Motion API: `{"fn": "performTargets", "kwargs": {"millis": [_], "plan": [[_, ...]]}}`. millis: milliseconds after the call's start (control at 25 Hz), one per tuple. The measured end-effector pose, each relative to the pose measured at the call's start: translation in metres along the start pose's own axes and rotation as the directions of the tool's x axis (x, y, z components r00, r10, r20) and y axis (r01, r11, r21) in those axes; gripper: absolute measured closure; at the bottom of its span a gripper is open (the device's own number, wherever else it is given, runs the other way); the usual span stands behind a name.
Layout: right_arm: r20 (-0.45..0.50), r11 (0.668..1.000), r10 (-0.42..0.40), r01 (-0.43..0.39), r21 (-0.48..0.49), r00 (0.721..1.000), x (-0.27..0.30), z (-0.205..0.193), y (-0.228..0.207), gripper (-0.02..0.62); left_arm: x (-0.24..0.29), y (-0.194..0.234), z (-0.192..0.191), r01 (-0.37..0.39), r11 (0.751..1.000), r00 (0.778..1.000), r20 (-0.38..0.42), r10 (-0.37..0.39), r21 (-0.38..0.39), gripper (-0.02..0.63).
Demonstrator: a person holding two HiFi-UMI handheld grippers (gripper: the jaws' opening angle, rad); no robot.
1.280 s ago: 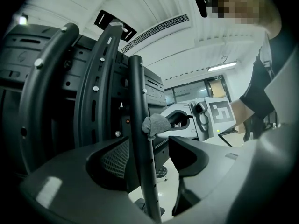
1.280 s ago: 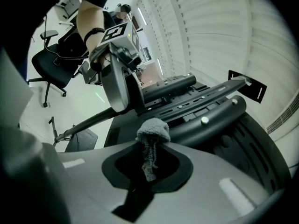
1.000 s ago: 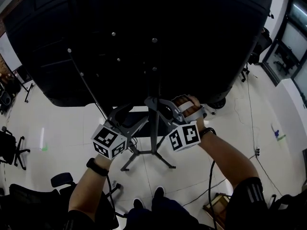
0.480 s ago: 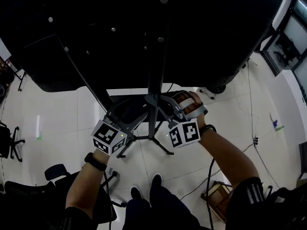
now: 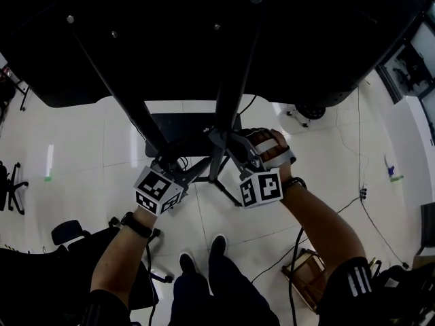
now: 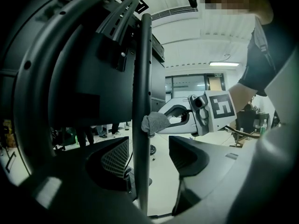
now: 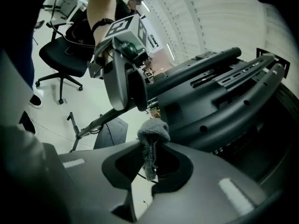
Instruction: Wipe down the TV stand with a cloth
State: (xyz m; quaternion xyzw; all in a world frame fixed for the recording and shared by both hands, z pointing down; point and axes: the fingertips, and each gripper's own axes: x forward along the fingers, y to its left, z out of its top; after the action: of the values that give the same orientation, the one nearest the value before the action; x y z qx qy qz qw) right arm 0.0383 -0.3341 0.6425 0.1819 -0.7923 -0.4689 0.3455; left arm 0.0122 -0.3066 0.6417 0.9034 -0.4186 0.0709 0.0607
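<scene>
The person stands behind a big black TV (image 5: 204,46), which fills the upper part of the head view, and both claws are low at the TV stand (image 5: 228,107), just under the lower edge of the TV. The right claw (image 7: 152,160) is clenched on a small grey cloth (image 7: 153,132). The cloth is pinched between the two jaws, its bunched top sticks out above them, and a short end hangs down in the hollow behind the jaw tips. In the left gripper view the cloth touches the side of a thin black pole (image 6: 141,78) of the stand, below the mounting rails on the back of the TV. The left claw (image 6: 148,155) is released: its jaws stand apart and the same pole runs upright between them. The pole is close to one jaw and a clear gap shows to the other. The two claws are near to each other, one from each side of the pole, and the left one is lower than the cloth. In the head view the marker cube of each claw faces the camera. The legs of the stand spread on the white tiled floor (image 5: 88,148), just in front of the person's shoes (image 5: 217,244). A black office chair (image 5: 68,233) stands at the person's left side, and thin cables lie on the floor at the right.
</scene>
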Motion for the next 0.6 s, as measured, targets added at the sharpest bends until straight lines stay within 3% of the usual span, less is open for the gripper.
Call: {"fn": "performTargets", "kwargs": {"millis": [600], "plan": [[-0.047,0.993,0.12,-0.119,0.027,0.992,0.058,-0.04,0.131,0.554,0.021,0.017,-0.134,0.015,0.998,0.995,-0.093,-0.021,-0.066,0.307]]}}
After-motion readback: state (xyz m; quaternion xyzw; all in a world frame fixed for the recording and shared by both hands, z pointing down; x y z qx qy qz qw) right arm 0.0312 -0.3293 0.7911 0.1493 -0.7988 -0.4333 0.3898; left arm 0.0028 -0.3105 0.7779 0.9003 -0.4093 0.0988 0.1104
